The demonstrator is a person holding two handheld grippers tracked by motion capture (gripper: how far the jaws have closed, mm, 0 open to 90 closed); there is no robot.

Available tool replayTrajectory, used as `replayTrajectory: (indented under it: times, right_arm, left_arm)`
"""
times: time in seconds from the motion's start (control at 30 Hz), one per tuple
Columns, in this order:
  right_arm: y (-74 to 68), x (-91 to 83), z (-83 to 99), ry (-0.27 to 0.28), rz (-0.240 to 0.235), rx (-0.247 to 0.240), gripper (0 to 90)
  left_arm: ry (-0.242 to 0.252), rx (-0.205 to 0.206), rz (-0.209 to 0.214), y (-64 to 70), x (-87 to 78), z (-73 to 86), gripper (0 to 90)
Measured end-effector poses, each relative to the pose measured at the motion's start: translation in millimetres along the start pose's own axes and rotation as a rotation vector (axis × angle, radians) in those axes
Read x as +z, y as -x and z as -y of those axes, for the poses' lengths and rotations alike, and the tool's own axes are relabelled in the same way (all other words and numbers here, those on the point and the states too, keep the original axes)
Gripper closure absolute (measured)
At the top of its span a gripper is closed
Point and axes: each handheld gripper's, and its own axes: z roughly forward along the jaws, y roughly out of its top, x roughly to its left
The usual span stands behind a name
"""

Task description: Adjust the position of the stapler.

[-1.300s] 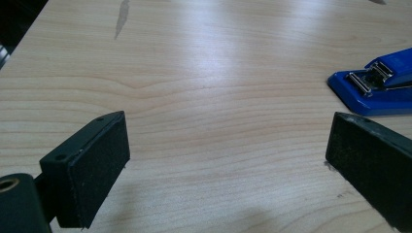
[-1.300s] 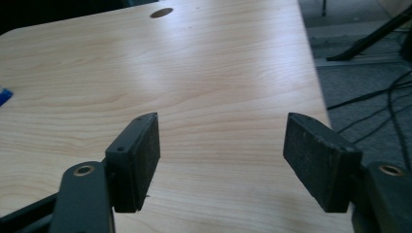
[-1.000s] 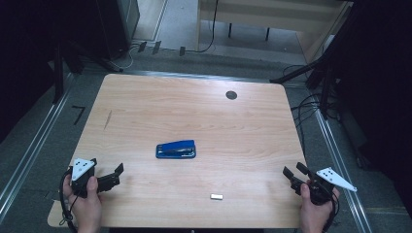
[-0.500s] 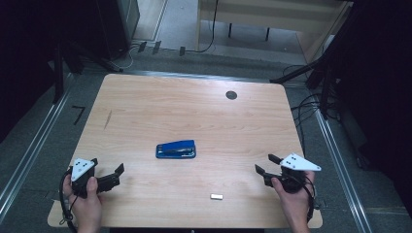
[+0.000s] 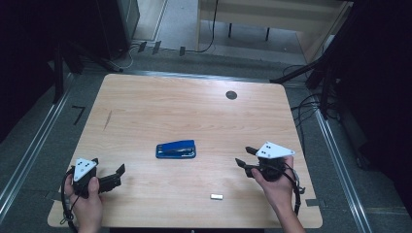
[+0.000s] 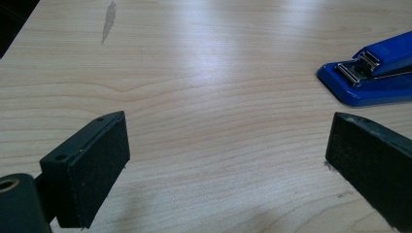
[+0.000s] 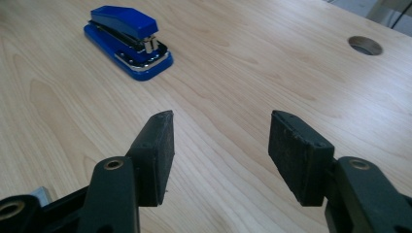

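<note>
The desk (image 5: 145, 111) is pale wood-grain laminate, smooth with a soft sheen. The stapler (image 5: 176, 149) has a glossy blue plastic shell and bright metal parts at its mouth. Both grippers' jaws look like matt black plastic faced with slightly rough pads.

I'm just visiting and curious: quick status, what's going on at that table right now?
Left gripper and right gripper both open, holding nothing. Blue stapler lies mid-table between them, untouched. Small staple strip near front edge, not in the way.
</note>
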Motion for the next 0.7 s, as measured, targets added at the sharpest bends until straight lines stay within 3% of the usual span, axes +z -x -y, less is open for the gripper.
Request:
replayTrajectory:
  times: [0.5,0.7]
  right_arm:
    - [-18.8,35.1,-42.3,-0.058,-0.105,-0.125,52.3]
    - [-26.2,50.9,-56.2,-0.087,-0.124,-0.17,52.3]
  left_arm:
    - [-0.006,-0.002,0.003,0.1,0.6,-0.2,2.5]
    - [-0.012,0.006,0.004,0.4,1.0,-0.5,2.5]
